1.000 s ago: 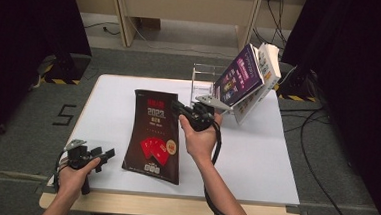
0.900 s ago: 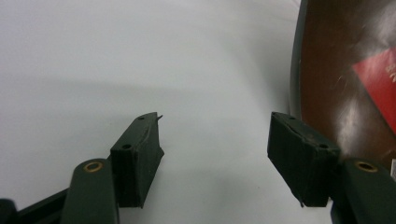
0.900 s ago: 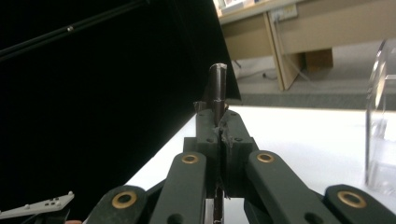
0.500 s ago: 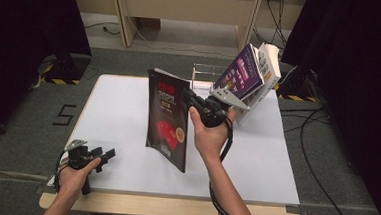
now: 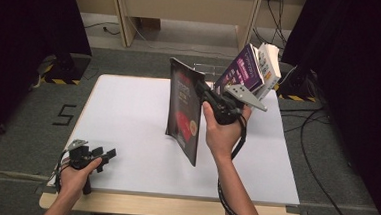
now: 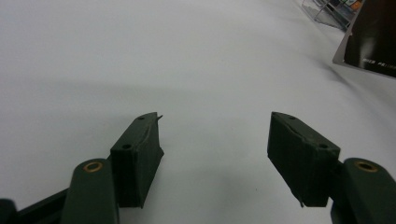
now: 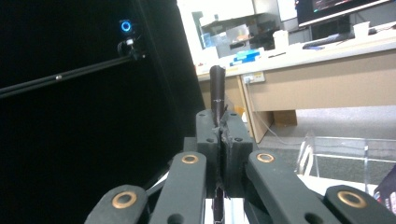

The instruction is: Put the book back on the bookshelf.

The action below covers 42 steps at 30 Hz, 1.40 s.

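Above the table's centre, our right gripper [image 5: 207, 94] clamps the black magazine [image 5: 184, 109] by its edge — jaws pressed tight on it, seen edge-on in the right gripper view [image 7: 217, 140]. We hold it upright, lifted off the white table [image 5: 127, 118]. At 2 o'clock from it, more magazines [image 5: 253, 69] lean in a clear rack [image 7: 345, 154]. At 7 o'clock, near the table's front corner, our left gripper [image 5: 106, 155] rests — jaws wide, nothing between them.

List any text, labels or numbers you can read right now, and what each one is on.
"5": dark figure marked on the grey floor left of the table.
Black book in the right gripper: cover print too blurred to read.
Purple book in the clear rack: print too small to read.
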{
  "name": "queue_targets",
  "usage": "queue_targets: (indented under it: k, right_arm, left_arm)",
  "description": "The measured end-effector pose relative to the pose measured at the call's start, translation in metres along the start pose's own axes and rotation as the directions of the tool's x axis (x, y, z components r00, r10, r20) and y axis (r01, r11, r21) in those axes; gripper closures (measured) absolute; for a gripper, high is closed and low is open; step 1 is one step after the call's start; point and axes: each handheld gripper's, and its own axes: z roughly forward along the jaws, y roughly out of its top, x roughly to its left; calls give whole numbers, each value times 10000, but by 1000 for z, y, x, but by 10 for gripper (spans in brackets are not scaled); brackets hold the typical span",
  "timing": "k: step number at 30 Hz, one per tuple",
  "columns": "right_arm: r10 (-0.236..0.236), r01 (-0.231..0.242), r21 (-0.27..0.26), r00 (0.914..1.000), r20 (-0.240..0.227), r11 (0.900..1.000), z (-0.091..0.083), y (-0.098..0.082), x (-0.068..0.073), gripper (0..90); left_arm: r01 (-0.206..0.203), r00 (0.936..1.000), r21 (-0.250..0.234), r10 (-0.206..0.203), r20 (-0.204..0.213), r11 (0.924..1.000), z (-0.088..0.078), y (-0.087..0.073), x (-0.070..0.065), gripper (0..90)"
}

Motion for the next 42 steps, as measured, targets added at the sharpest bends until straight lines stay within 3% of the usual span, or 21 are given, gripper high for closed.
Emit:
queue_targets:
  k: [24,35,42]
  right_arm:
    - [-65,152,-1162,9972,749,9931,-39,38,-18,879]
    - [-192,391,-1525,9913,1303,9875,-46,52,-26,879]
    - [-202,455,-1577,9871,1586,9864,-42,55,-32,880]
  left_arm:
    - [-131,9999,-35,131,-95,9999,2,-1,-2,336]
    - [-127,9999,-47,127,-43,9999,2,-1,-3,336]
    - [-171,9999,-30,171,-12,9998,3,-1,-4,336]
